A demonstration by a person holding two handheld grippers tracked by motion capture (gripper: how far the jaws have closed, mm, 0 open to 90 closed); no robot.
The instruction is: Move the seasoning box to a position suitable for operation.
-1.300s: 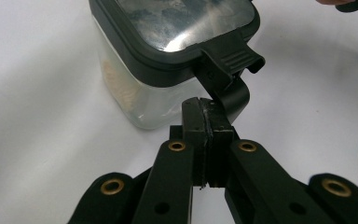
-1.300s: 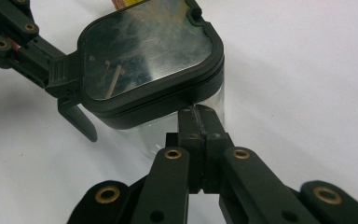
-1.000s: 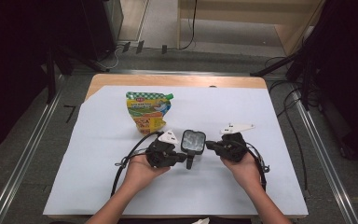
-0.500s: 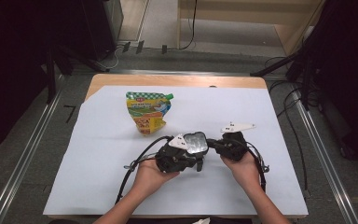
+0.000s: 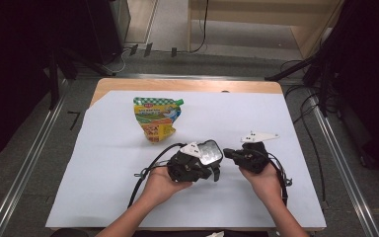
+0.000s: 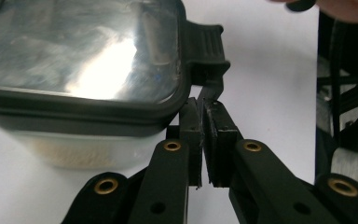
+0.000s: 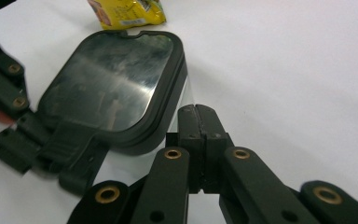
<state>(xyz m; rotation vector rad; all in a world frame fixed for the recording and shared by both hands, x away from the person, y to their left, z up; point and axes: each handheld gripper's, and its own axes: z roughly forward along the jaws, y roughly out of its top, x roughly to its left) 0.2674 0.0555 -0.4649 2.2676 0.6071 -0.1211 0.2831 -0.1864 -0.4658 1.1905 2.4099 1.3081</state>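
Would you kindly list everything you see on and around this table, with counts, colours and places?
Container: one, clear body with black-rimmed shiny lid, on the sheet between the two tools.
Lid latch: one, black, at the container's side, its lower strip pinched in the left tool.
Pouch: one, green and yellow, spouted, lying beyond the container.
Sheet: one, white, covering most of the table.
Table: one, wooden, its far edge bare.
Left tool: one, black, shut on the latch.
Right tool: one, black, jaws shut on nothing, beside the container.
Hands: two, each holding a tool.

No legible text on pouch [image 5: 156,117]
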